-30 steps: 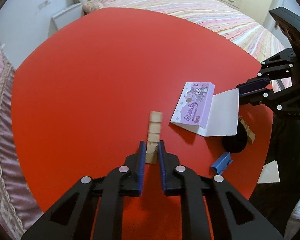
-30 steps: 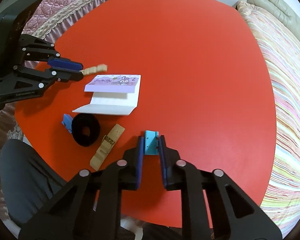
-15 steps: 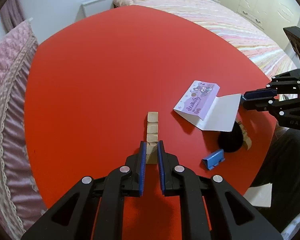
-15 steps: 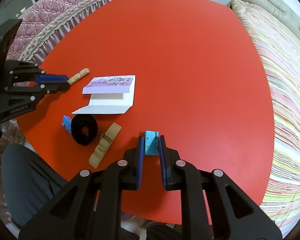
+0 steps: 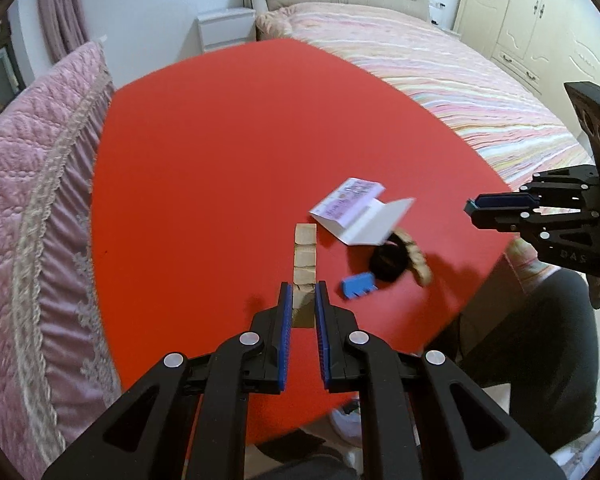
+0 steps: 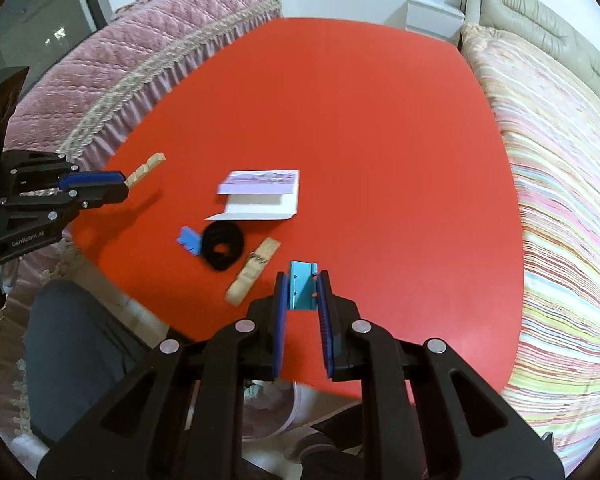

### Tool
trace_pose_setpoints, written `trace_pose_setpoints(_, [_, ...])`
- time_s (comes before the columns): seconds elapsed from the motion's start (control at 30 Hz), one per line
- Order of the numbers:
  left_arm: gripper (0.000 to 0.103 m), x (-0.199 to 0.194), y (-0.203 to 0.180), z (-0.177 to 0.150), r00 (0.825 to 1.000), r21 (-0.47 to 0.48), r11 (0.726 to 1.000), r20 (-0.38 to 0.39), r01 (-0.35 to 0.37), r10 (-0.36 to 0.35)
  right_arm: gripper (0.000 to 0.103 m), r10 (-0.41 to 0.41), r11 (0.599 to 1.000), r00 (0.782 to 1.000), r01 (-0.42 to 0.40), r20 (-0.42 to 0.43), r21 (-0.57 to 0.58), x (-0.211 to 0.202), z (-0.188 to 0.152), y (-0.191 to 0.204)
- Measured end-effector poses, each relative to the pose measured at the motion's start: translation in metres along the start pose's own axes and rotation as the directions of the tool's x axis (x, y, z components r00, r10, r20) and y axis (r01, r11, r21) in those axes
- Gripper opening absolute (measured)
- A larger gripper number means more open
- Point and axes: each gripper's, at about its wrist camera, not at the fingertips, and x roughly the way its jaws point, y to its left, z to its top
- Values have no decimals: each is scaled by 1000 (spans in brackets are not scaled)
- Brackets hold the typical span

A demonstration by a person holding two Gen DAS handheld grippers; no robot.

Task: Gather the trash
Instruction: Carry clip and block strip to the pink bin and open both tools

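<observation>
Your left gripper (image 5: pixel 303 300) pinches one end of a tan notched wooden strip (image 5: pixel 305 248), held off the red table (image 5: pixel 220 160). Your right gripper (image 6: pixel 303 285) clamps a small turquoise metal bracket (image 6: pixel 302 285) over the table's near edge. On the table lie a folded purple-and-white card (image 6: pixel 262 194), black coil (image 6: pixel 223 245), blue clip (image 6: pixel 189 239) and wooden clothespin (image 6: pixel 253 271).

Two grippers: left gripper (image 5: pixel 303 296) and right gripper (image 6: pixel 303 280). Two wooden clothespins: one held (image 5: pixel 305 252), one lying (image 6: pixel 253 272). One folded card (image 6: pixel 260 196), one black band (image 6: pixel 223 245), one dark blue clip (image 6: pixel 189 240), one turquoise clip (image 6: pixel 302 285).
</observation>
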Motion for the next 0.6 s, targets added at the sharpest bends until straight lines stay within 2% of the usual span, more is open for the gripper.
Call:
trace_pose_setpoints(0.27, [12,-42,-37,-33,999,12,1000,41,13,-13,14,40,999,998,-39,55,-18,-41,-29,22])
trace_pose_setpoints(0.6, [12,-62,-61,-72,997,-31,998,39,63,-61,14,87,996,994,-84,71,-41,-77,-74,45])
